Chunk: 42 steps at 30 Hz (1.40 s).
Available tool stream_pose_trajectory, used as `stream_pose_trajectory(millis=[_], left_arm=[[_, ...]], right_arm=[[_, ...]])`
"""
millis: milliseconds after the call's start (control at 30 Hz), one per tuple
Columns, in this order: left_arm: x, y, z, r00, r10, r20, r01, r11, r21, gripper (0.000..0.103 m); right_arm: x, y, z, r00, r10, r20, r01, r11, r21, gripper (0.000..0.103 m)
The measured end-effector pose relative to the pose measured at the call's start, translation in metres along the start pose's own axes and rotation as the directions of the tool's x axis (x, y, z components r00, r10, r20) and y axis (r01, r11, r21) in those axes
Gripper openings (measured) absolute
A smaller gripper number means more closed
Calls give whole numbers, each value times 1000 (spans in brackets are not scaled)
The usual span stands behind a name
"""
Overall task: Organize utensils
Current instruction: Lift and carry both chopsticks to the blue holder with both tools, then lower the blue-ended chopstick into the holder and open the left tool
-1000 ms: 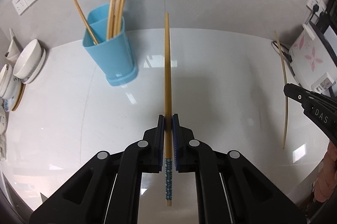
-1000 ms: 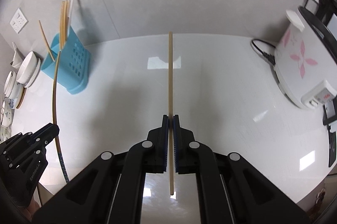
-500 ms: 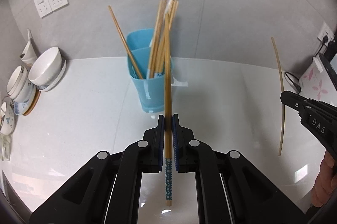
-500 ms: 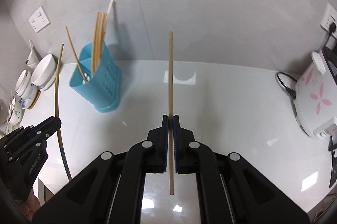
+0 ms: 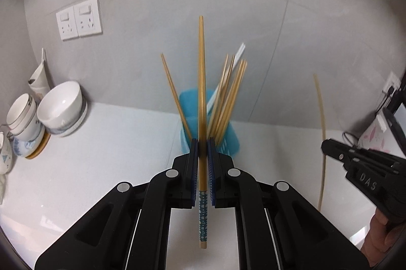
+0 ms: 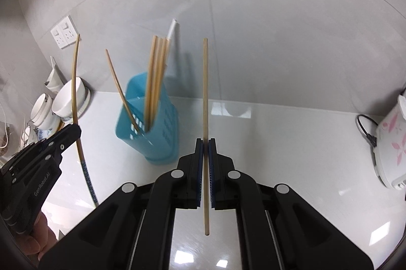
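Note:
My left gripper point(image 5: 202, 145) is shut on a bamboo chopstick with a blue patterned end point(image 5: 201, 82), tip up, directly in front of the blue utensil holder point(image 5: 189, 115). That holder has several chopsticks point(image 5: 229, 97) standing in it. My right gripper point(image 6: 205, 144) is shut on a plain pale chopstick point(image 6: 205, 92), held to the right of the blue holder point(image 6: 152, 128). In the left wrist view the right gripper point(image 5: 327, 147) shows at the right edge with its chopstick point(image 5: 322, 133). In the right wrist view the left gripper point(image 6: 73, 130) and its chopstick point(image 6: 74, 92) stand left of the holder.
White bowls and cups point(image 5: 61, 107) are stacked at the counter's left, against the wall. Wall sockets point(image 5: 78, 21) sit above them. A white rice cooker with pink flowers point(image 6: 390, 143) and its cord stand at the right on the white counter point(image 6: 291, 143).
Both grippers rose and came closer to the blue holder, each still clamped on its chopstick. The holder moved from the left to straight ahead in the left wrist view.

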<state>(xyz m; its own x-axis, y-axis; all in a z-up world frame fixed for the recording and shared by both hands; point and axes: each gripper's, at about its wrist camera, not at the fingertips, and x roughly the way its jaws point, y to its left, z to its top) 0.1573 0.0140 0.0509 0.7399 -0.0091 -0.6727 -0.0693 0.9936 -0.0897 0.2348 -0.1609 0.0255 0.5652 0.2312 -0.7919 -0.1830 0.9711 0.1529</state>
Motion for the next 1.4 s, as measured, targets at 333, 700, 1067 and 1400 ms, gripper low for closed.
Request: stream_pose_trajectory(millis=[333,700,1067,1400], left_arm=[[13,16,31,990,-66,122,69,998,-15,7],[42,14,40,968,-125,217,124,992,16,7],[88,8,27,972,-115,207,111,993,30,7],[113,3,8,986,-96,137,87,994,65,7]], right_arm=[[11,21,25,998,42,48,-43,999,7,4],[35,22,40,997,54,48,-55,998,22,4],[69,13,40,999,46,0,-46,997,60,4],[76,13,35,998,60,-18,-59,997,59,4]])
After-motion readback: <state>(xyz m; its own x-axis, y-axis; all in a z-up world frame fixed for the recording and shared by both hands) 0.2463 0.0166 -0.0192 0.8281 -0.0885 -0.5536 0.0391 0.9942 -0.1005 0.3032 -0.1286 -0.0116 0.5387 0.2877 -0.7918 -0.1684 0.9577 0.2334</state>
